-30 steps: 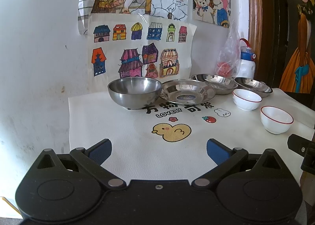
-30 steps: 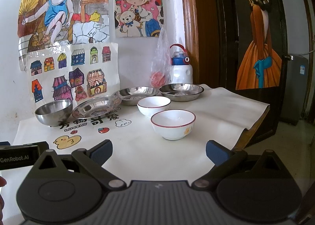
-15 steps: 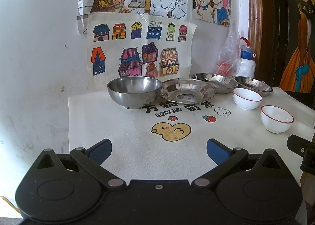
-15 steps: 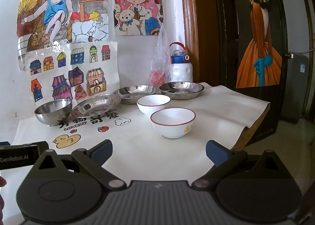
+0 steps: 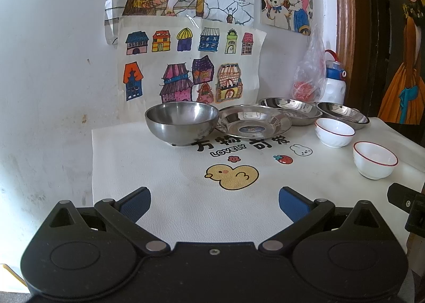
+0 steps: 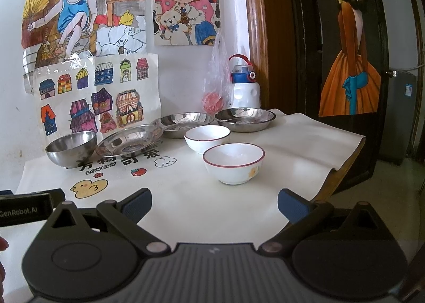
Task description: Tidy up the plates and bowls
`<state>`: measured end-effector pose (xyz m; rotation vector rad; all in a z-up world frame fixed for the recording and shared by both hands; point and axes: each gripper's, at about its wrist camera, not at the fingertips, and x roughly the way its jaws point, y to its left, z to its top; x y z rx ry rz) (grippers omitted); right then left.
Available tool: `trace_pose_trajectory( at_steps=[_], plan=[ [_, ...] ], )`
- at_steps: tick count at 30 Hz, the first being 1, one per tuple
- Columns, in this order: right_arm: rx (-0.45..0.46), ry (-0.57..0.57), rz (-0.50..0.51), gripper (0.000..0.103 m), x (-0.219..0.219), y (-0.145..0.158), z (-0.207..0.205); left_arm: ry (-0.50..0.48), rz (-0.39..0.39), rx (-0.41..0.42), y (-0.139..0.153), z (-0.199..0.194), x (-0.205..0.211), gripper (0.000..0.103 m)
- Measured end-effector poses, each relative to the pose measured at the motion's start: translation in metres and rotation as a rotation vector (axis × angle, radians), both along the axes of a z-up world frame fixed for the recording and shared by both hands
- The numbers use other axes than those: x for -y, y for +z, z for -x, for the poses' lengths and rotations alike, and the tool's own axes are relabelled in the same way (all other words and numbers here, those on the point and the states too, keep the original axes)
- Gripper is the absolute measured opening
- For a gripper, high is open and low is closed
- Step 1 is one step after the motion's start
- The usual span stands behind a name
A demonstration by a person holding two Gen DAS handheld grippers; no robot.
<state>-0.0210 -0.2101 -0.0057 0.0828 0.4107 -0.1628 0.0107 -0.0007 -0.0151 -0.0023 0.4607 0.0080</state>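
- Far left on the white table mat [image 5: 138, 159], there's the steel bowl [image 5: 182, 122], deep and round, sitting upright just in front of the houses drawing [image 5: 186, 64] taped on the wall.
- Right beside it, the first steel plate [image 5: 253, 124], its rim very close to the bowl; whether they touch, I can't tell.
- Next along, the second steel plate [image 5: 290, 110], set a little further back, its near edge hidden behind the first plate.
- Then the third steel plate [image 6: 244, 118], nearest the white water bottle [image 6: 244, 90] and the clear plastic bag [image 6: 216, 85] against the wall.
- In front of those two plates, the first white bowl [image 6: 207, 138], red-rimmed, upright.
- And nearer to us, the second white bowl [image 6: 233, 162], red rim and a small yellow motif on its side, just beside the first, standing apart from the steel pieces.
- Printed on the mat between everything: a yellow duck [image 5: 232, 177], plus lettering, a strawberry and a bunny.
- The left gripper [image 5: 213, 202] hovers over the near edge of the mat, fingers spread wide, nothing between them.
- The right gripper [image 6: 215, 203] hangs over the mat facing the second white bowl, fingers wide apart too, holding nothing.
- At far right, a dark door with a painted figure in an orange dress [image 6: 350, 74].
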Motion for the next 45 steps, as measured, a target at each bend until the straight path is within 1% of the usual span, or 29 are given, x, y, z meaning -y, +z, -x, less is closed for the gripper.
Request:
trace_pose_trajectory(
  at_steps=[9,15,20,23,25,32,35,37,40,42,45],
  plan=[
    [0.016,0.011,0.003,0.103,0.002,0.001,-0.003,0.003,-0.005,-0.017,-0.004,-0.006,-0.001,0.102],
    [0.047,0.030,0.011,0.103,0.017,0.009,-0.010,-0.009,-0.005,0.003,0.009,-0.012,-0.004,0.102],
    [0.037,0.062,-0.008,0.103,0.040,0.013,-0.023,-0.089,0.050,-0.034,0.024,-0.035,-0.004,0.102],
    [0.042,0.066,0.019,0.103,0.056,0.018,-0.031,-0.142,0.074,-0.065,0.034,-0.054,-0.001,0.102],
    [0.044,0.065,0.040,0.103,0.067,0.022,-0.040,-0.175,0.074,-0.072,0.042,-0.066,0.004,0.102],
    [0.000,0.099,0.056,0.103,0.115,0.035,-0.083,-0.281,-0.016,-0.029,0.076,-0.115,0.043,0.102],
    [-0.029,0.119,0.086,0.103,0.130,0.039,-0.107,-0.339,-0.066,-0.007,0.087,-0.141,0.068,0.102],
    [-0.048,0.135,0.088,0.103,0.139,0.042,-0.124,-0.387,-0.109,0.016,0.092,-0.159,0.086,0.102],
    [-0.084,0.161,0.056,0.103,0.152,0.047,-0.151,-0.452,-0.180,0.052,0.092,-0.191,0.113,0.102],
    [-0.111,0.168,0.023,0.103,0.161,0.048,-0.170,-0.487,-0.192,0.057,0.090,-0.215,0.129,0.102],
    [-0.147,0.168,-0.021,0.103,0.171,0.047,-0.198,-0.523,-0.189,0.052,0.088,-0.250,0.151,0.102]
  ],
)
